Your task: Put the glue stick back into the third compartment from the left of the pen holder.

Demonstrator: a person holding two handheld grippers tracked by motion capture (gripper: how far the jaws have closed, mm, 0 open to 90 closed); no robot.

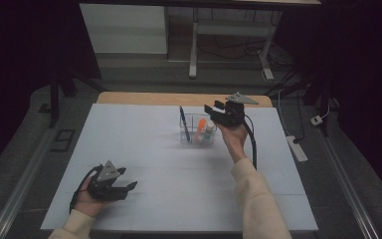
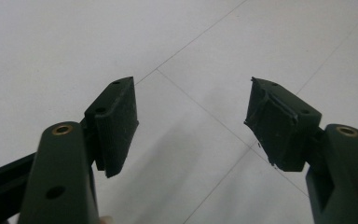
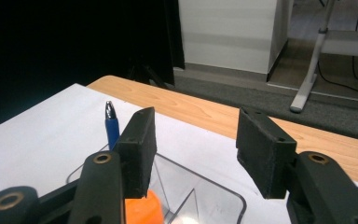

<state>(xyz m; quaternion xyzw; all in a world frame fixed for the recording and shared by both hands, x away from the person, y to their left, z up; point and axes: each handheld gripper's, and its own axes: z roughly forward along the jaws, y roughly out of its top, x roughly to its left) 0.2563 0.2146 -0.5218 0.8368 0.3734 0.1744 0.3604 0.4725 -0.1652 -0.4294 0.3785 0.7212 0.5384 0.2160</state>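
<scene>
We hold our right tongs (image 1: 218, 110) just above the clear plastic holder (image 1: 197, 130) that stands on the white sheet (image 1: 144, 149) covering the tabletop (image 1: 129, 98), toward its far middle. Their jaws stand apart with nothing between them; in the right gripper view the gap between the pads shows only the wooden edge and the sheet beyond. The holder has compartments. A blue pen (image 1: 183, 122) stands upright at its left side, its silver tip (image 3: 110, 110) rising above the rim (image 3: 200, 175). An orange marker (image 1: 201, 127) sits in the middle part, just below our left-hand jaw in the right gripper view, and a small white thing (image 1: 209, 130) stands to its right; we cannot tell what it is.

Our left tongs (image 1: 127, 188) rest low at the near left of the sheet, well apart from the holder. Their jaws are spread wide and empty, with bare sheet (image 2: 191, 116) between them.
</scene>
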